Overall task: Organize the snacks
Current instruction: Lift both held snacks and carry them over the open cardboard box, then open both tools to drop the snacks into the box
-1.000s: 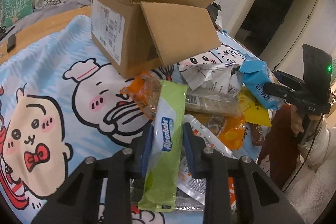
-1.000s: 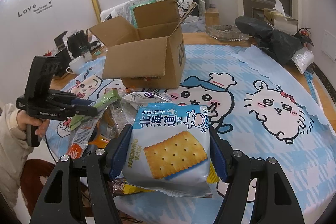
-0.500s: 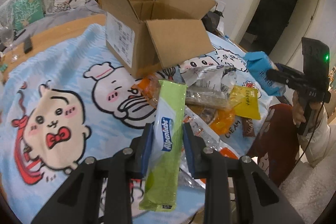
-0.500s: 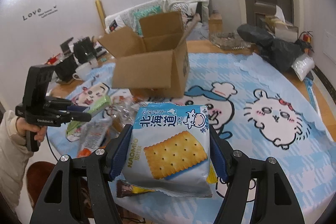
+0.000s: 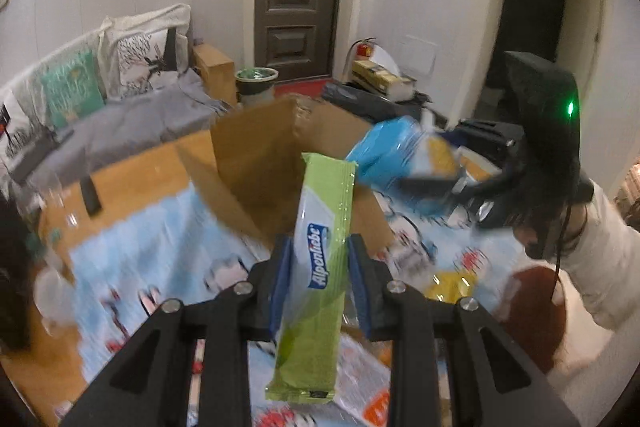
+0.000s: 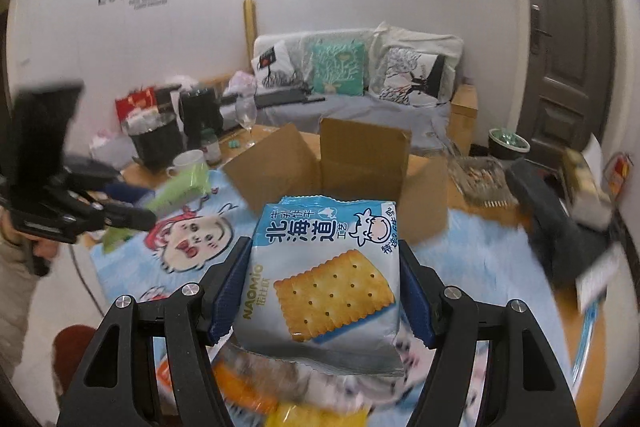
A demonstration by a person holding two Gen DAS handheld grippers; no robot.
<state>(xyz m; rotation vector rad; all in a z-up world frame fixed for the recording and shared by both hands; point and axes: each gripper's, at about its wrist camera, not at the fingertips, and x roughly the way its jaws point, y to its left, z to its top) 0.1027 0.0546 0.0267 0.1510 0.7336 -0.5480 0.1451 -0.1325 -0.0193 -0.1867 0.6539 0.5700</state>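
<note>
My left gripper (image 5: 318, 259) is shut on a long green Alpenliebe packet (image 5: 320, 259), held up in the air in front of the open cardboard box (image 5: 260, 163). My right gripper (image 6: 326, 287) is shut on a blue and white cracker bag (image 6: 326, 275), also lifted, with the box (image 6: 360, 163) just beyond it. In the left wrist view the right gripper (image 5: 436, 183) shows at the right with the blue bag (image 5: 392, 155) near the box's rim. In the right wrist view the left gripper (image 6: 140, 215) with the green packet (image 6: 180, 187) is at the left.
Loose snack packets (image 6: 248, 391) lie on the blue cartoon tablecloth (image 5: 152, 239) below both grippers. A white mug (image 6: 186, 163), a jar and a wine glass (image 6: 246, 117) stand on the table's far left. A dark bag (image 6: 560, 227) lies at the right. A sofa with cushions is behind.
Both grippers have risen from the snack pile with their packets and now hang close to the box's open top. The view is blurred by the motion.
</note>
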